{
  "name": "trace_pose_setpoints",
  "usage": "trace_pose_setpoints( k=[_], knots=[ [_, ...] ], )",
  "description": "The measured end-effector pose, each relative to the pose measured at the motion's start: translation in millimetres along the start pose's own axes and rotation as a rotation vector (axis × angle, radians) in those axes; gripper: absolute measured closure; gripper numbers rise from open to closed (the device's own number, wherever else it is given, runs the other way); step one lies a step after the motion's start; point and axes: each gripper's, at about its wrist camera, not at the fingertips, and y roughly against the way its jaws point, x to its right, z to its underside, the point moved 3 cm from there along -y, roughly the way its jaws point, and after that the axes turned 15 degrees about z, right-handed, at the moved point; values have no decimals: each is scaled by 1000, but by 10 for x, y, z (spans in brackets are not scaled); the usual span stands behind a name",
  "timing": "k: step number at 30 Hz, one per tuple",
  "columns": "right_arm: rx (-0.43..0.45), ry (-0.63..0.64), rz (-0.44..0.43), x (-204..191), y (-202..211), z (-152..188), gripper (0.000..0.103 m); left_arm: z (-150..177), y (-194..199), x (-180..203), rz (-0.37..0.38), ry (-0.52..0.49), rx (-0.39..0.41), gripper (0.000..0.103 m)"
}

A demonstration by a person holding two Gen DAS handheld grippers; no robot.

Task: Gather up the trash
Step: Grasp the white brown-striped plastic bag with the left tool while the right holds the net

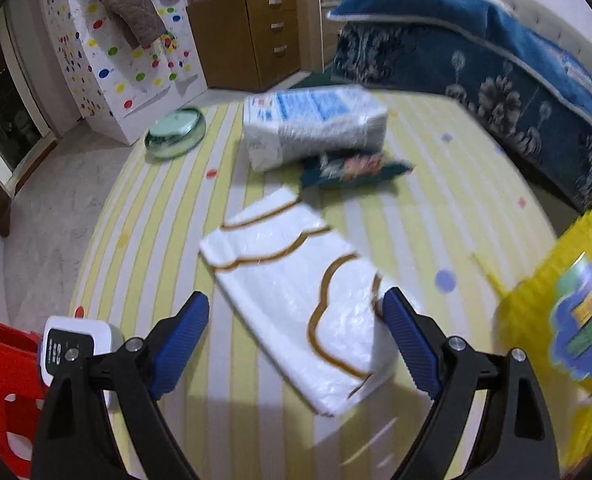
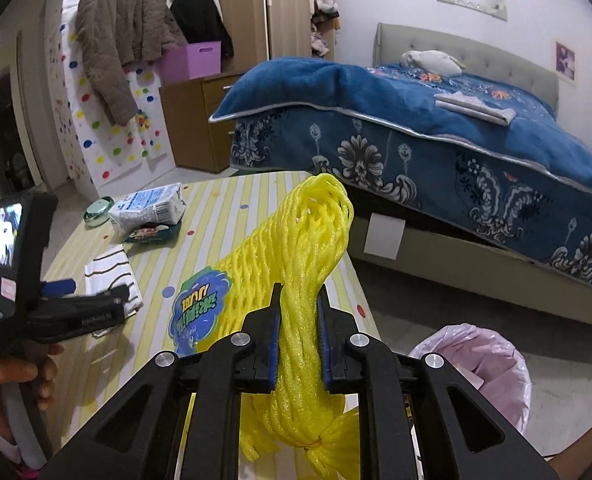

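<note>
The right gripper (image 2: 299, 344) is clamped on a yellow foam net sleeve (image 2: 296, 248), its blue fingers (image 2: 273, 344) squeezing the bunched mesh, so this piece of trash is lifted clear of the striped worktop (image 2: 224, 208) and its blue-green label (image 2: 200, 312) hangs to one side. A bin lined with a pink bag (image 2: 480, 376) stands on the floor just beside the worktop's near corner, below and to the right of the held net. The step in hand looks like carrying this net across to that bin; the next move probably calls for swinging over the bag's mouth and letting go only once the springy mesh is above the opening (it may cling to the pads).

The left gripper (image 1: 296, 324) has its fingers spread wide and empty, poised above a folded white plastic bag with brown trim (image 1: 296, 300) lying flat on the worktop. Farther back lie a wrapped tissue pack (image 1: 316, 124), a dark snack wrapper (image 1: 352, 172) and a glass ashtray (image 1: 176, 132)
</note>
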Motion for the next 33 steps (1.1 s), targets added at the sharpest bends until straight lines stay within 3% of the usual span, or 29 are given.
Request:
trace_pose_setpoints(
  k=[5, 12, 19, 22, 30, 33],
  knots=[
    [6, 12, 1, -26, 12, 8, 88, 235, 129, -129, 78, 30, -32, 17],
    [9, 22, 7, -33, 31, 10, 88, 641, 433, -283, 114, -13, -76, 17],
    [7, 27, 9, -42, 36, 9, 88, 665, 647, -307, 168, 47, 33, 17],
    [9, 26, 10, -45, 39, 5, 88, 563, 597, -204, 171, 40, 53, 17],
    [-2, 0, 3, -2, 6, 3, 88, 535, 313, 15, 78, -36, -12, 23],
    [-2, -4, 0, 9, 8, 6, 88, 545, 318, 11, 87, -35, -13, 23]
  ],
)
